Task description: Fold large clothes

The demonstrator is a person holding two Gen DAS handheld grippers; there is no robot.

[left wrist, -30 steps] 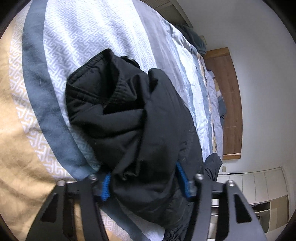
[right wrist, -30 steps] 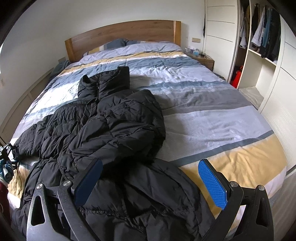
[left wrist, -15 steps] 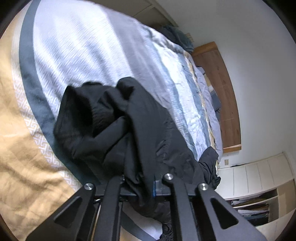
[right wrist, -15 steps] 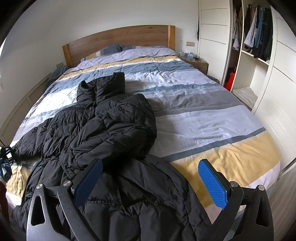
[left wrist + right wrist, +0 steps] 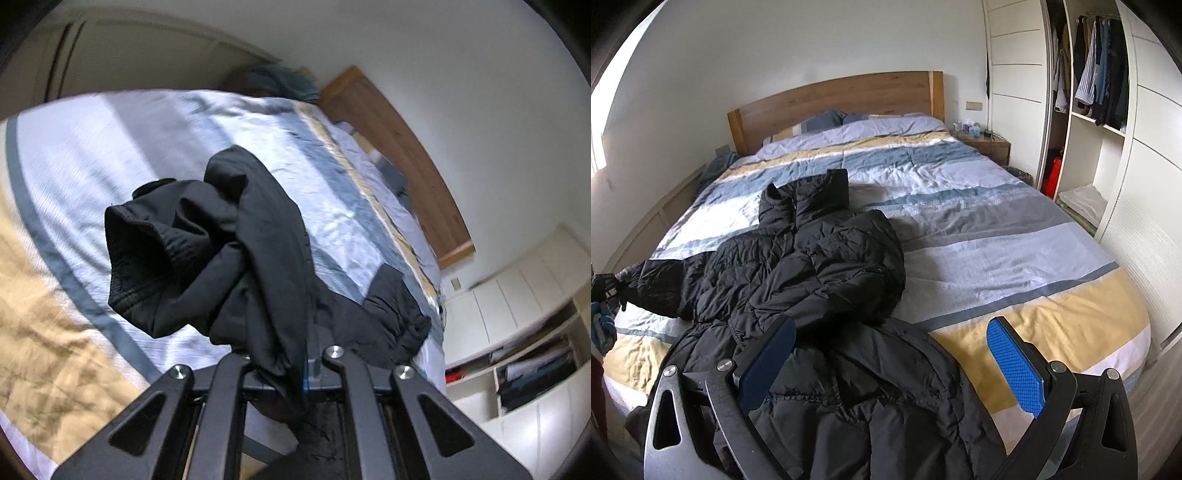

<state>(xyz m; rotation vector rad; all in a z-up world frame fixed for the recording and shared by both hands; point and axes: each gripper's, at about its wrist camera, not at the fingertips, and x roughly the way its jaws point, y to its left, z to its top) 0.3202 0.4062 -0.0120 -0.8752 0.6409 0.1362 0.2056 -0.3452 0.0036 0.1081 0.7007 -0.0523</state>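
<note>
My left gripper (image 5: 291, 365) was clamped on a bunch of black fabric, the sleeve (image 5: 177, 258) of the black puffer jacket (image 5: 812, 280), its open cuff hanging over the striped duvet (image 5: 92, 166). My right gripper (image 5: 892, 354) had its blue pads wide apart, gripping nothing, above the jacket's near hem. The jacket lay crumpled on the near left part of the bed, collar toward the far wooden headboard (image 5: 831, 99).
</note>
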